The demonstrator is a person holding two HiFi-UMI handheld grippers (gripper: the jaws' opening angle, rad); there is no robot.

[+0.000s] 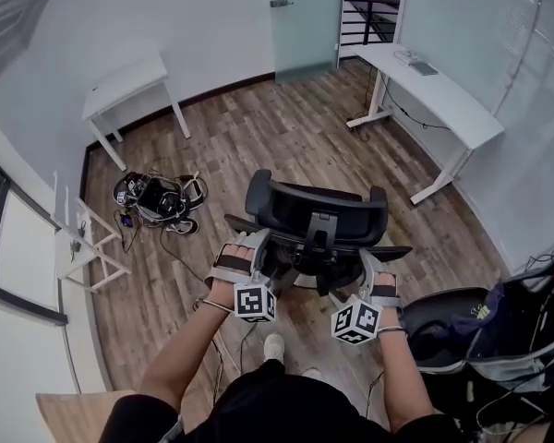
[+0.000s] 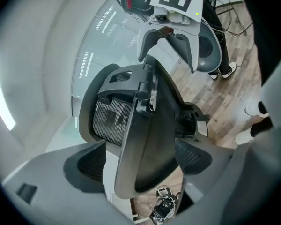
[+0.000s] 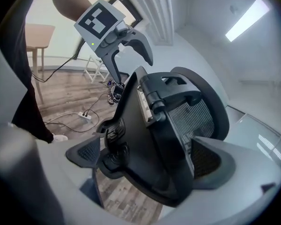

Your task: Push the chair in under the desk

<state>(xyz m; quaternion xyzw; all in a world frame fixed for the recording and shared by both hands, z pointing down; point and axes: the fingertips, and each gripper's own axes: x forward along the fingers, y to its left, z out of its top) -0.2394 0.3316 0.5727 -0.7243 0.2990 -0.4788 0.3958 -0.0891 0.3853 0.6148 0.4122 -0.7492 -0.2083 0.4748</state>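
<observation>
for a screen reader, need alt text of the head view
A black chair stands mid-room on a wood floor, the left hand-held gripper and right hand-held gripper open at its back's sides. A left desk and right desk stand beyond.

Looks steeply down from head height onto the chair (image 1: 316, 247) at 12 o'clock. Stares along the jaws of the left gripper (image 1: 251, 247) from 7 o'clock and of the right gripper (image 1: 374, 270) from 5 o'clock, both very near the backrest (image 1: 319, 212). Shares that backrest among all three views.
</observation>
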